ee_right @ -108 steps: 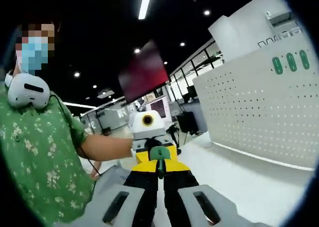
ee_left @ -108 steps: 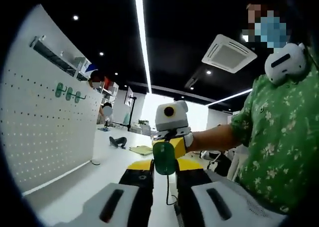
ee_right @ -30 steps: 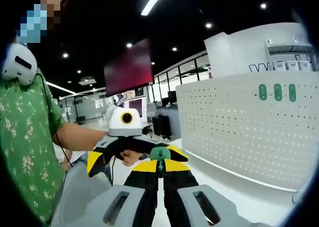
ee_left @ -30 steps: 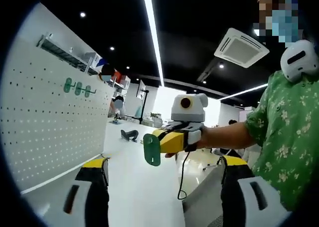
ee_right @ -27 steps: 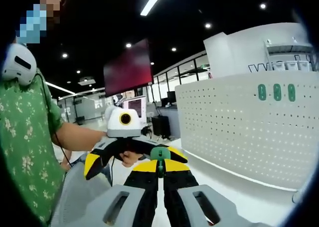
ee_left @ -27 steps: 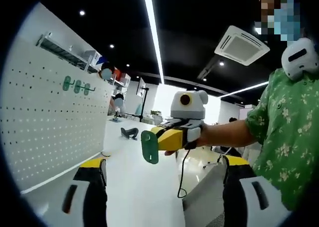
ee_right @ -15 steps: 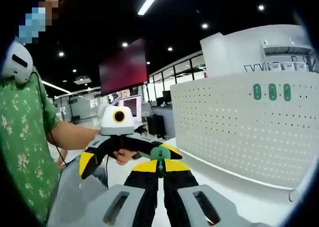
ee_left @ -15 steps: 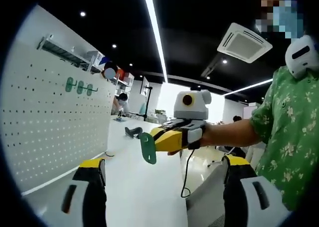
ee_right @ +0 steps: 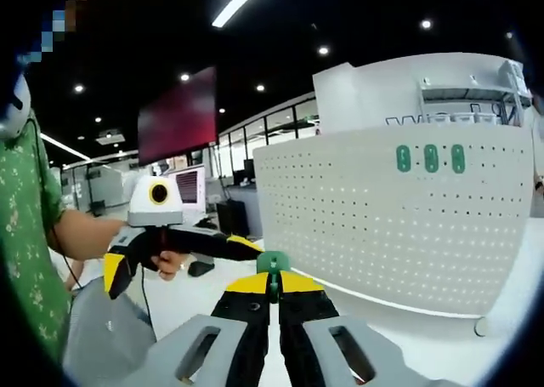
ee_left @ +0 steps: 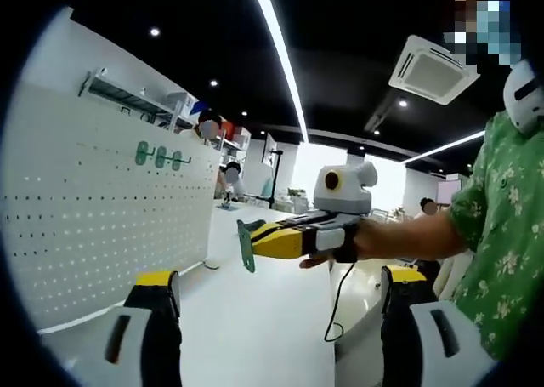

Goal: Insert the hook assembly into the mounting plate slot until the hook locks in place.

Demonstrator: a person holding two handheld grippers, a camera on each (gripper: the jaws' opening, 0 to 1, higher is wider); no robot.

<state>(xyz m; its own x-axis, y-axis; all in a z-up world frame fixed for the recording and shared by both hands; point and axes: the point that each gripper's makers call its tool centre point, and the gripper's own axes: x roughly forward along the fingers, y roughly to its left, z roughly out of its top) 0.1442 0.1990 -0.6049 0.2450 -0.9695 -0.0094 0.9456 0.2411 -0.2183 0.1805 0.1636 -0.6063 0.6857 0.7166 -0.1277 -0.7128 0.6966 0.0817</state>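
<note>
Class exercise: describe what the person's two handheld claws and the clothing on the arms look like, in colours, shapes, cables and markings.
Both claws have grey slotted jaws with black inner faces and yellow tips. The right claw has a black band behind its yellow section, and a black cable hangs beneath it. The left claw shows black and yellow jaws. The person wears a green floral short sleeve.

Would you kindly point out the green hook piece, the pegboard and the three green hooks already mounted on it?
green hook piece point(ee_left: 246, 245): left gripper view, on its flat plate.
pegboard point(ee_right: 374, 225): right gripper view, on its perforated face.
mounted green hooks point(ee_right: 431, 158): right gripper view, on the middle hook.
</note>
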